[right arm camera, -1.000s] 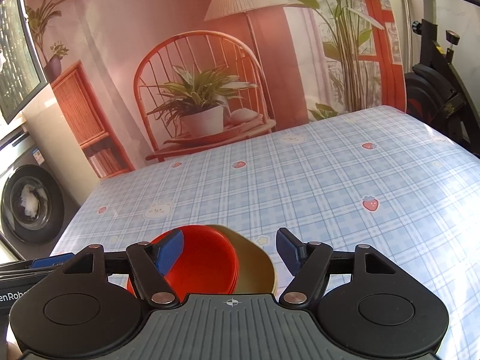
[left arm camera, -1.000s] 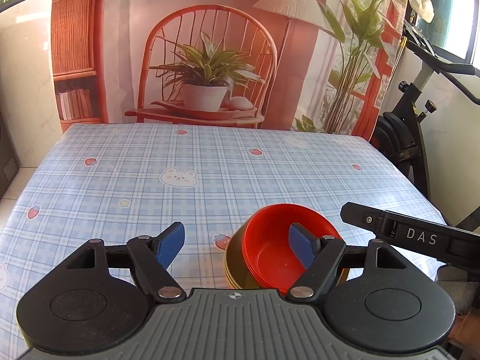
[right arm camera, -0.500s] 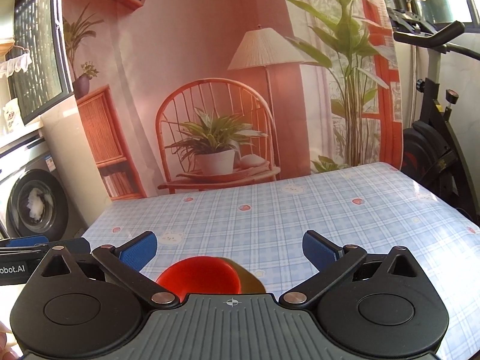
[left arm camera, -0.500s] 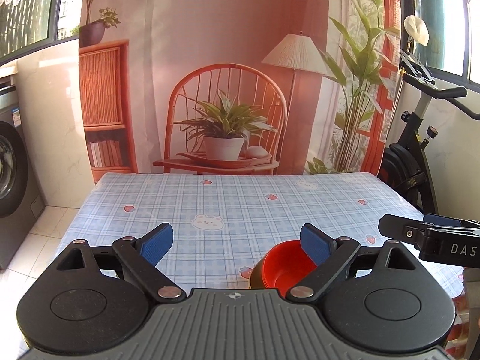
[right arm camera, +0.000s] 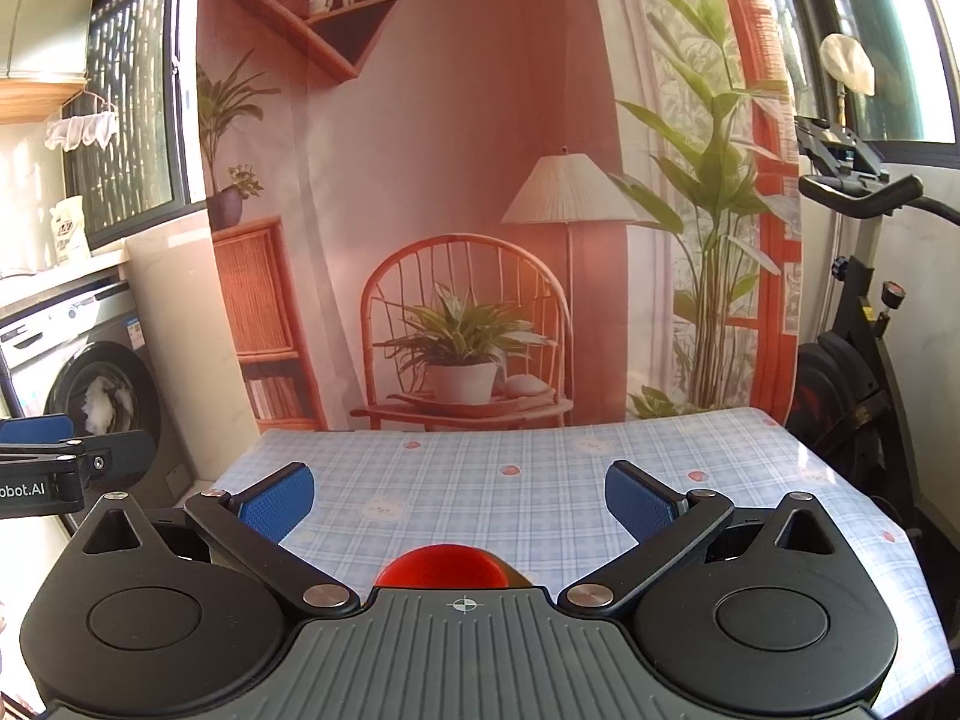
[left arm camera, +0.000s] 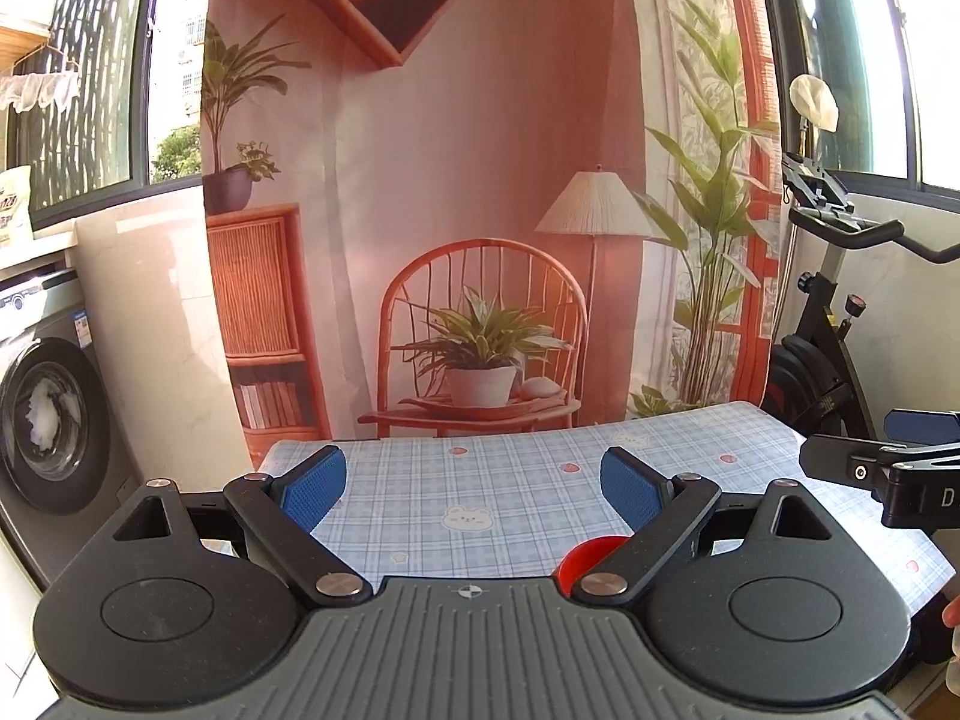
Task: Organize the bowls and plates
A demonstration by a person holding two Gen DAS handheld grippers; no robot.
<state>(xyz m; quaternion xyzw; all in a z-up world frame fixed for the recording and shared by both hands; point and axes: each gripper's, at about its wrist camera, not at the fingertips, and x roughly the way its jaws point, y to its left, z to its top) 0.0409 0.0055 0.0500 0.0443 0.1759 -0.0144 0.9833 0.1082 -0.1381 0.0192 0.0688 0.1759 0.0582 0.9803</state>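
1. Nearest the left claw [left arm camera: 471,483], only a sliver of the red bowl [left arm camera: 585,555] showed, tucked under its right finger [left arm camera: 630,489] at the body's edge. A second earlier that bowl had filled the space by the same finger, nested in an olive-yellow bowl; the claw had since lifted and pulled back.
2. Nearest the right claw [right arm camera: 459,495], the red bowl [right arm camera: 441,567] peeked out as a low dome just ahead of the body, centred between the fingers but below them, with a thin olive edge of the yellow bowl [right arm camera: 516,576] at its right. Earlier it had sat close by the left finger [right arm camera: 276,501].
3. Both claws had drawn away from the stack together, which I judged to mean the nesting was finished, or at least that this stack was being left alone.
4. The left claw stood released, its blue pads spread wide, holding and touching nothing.
5. The right claw was likewise released and wide, empty, with nothing between the pads but open tablecloth beyond.
6. Ahead of both claws, the blue plaid tablecloth [right arm camera: 540,516] with bears and strawberries ran out bare of other dishes as far as could be seen.
7. To the far right of the left claw, the tip of the right claw [left arm camera: 882,462] entered the view, well apart from it.
8. Farthest ahead hung the printed backdrop [left arm camera: 480,180] of a chair and potted plant; a washing machine [left arm camera: 48,426] stood left, an exercise bike [left arm camera: 828,330] right.
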